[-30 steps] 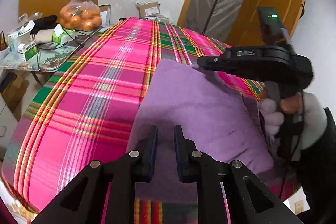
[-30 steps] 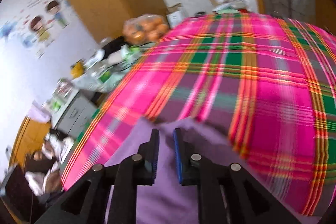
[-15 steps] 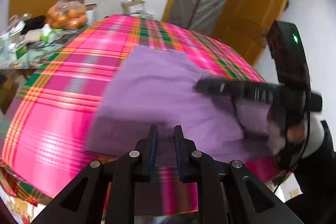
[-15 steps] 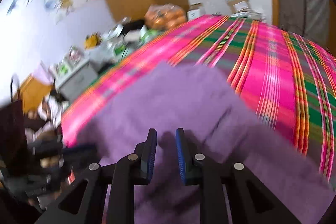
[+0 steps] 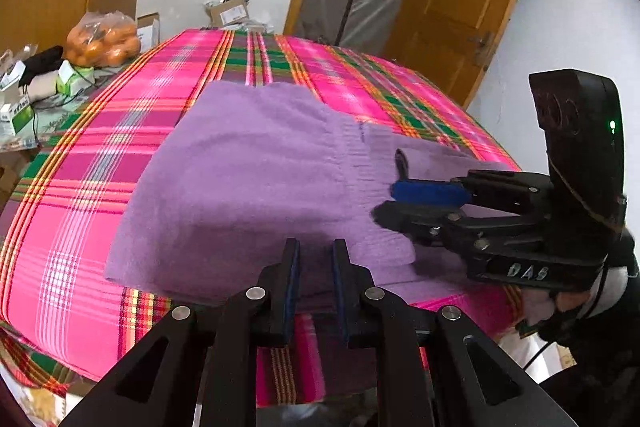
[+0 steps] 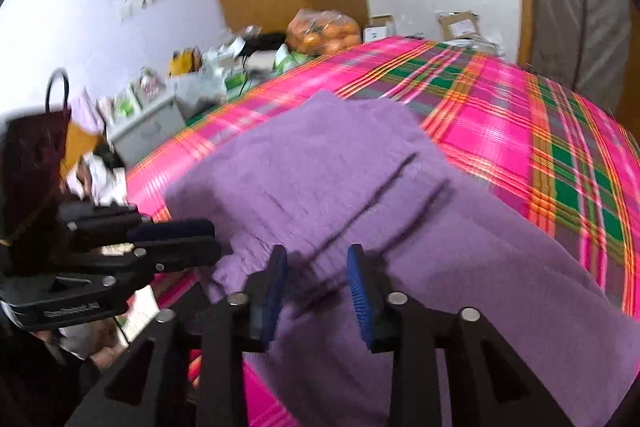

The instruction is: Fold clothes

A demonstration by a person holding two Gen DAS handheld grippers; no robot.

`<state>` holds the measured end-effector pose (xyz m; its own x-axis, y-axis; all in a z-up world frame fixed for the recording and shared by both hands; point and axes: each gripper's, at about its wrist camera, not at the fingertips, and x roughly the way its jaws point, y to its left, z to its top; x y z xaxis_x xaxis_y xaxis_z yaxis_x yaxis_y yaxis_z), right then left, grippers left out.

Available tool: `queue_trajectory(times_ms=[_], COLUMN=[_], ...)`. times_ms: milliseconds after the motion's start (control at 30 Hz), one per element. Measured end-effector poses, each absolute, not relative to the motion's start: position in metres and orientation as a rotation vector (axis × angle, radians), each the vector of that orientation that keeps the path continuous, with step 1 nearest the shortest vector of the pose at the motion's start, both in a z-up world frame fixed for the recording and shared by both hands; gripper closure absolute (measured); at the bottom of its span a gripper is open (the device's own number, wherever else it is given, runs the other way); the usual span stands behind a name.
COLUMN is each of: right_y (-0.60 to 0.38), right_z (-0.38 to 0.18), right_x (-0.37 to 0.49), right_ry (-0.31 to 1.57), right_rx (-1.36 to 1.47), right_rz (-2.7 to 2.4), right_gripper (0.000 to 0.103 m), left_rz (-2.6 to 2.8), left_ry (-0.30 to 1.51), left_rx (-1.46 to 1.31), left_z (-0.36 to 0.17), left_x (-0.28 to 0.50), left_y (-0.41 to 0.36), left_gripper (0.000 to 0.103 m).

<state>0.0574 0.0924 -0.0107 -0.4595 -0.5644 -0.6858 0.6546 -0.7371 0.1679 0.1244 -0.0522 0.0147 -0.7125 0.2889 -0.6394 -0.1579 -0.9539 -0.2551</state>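
The purple sweater (image 5: 256,179) lies folded on the plaid-covered surface (image 5: 92,187) – just ahead of the left gripper (image 5: 314,267), whose narrowly parted jaws hold nothing; the right gripper (image 6: 316,279) hangs over its ribbed hem – jaws opening, nothing pinched

I've drawn my right gripper (image 6: 316,283) back toward six o'clock off the folded purple knit sweater (image 5: 256,179), jaws opening.

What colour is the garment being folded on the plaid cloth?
Plain purple. The garment shows best in the left wrist view, lying on the pink plaid cloth.
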Motion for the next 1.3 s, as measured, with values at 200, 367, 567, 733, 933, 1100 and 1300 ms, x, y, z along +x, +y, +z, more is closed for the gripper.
queue_trajectory(times_ms=[200,367,567,733,933,1100,1300], right_y=[0.167,0.210,0.268,0.331,0.349,0.340,0.342], right_z=[-0.015,-0.029,-0.019,-0.025,-0.038,-0.043,-0.046], right_x=[0.069,0.091,0.112,0.108,0.089,0.070,0.078], right_ry=[-0.021,-0.066,-0.179,-0.488,-0.705,-0.723,-0.773], right_rx=[0.999,1.043,1.013,1.065,1.098,1.109,1.174], right_rz=[-2.347,-2.407,-2.512,-2.612,-2.536,-2.468,-2.314], right_gripper=[0.080,0.082,0.082,0.074,0.055,0.054,0.053], left_rz=[2.655,2.585,2.494,2.442,2.434,2.443,2.445], left_ry=[-0.233,-0.174,-0.122,-0.118,-0.090,-0.075,-0.091], left_rx=[-1.022,-0.964,-0.935,-0.991,-1.007,-1.010,-1.014], left_z=[0.020,0.030,0.030,0.016,0.010,0.009,0.008], left_x=[0.119,0.107,0.090,0.078,0.080,0.084,0.083], left_y=[-0.039,-0.012,0.020,0.033,0.040,0.041,0.040], left_gripper=[0.087,0.087,0.087,0.087,0.087,0.087,0.087])
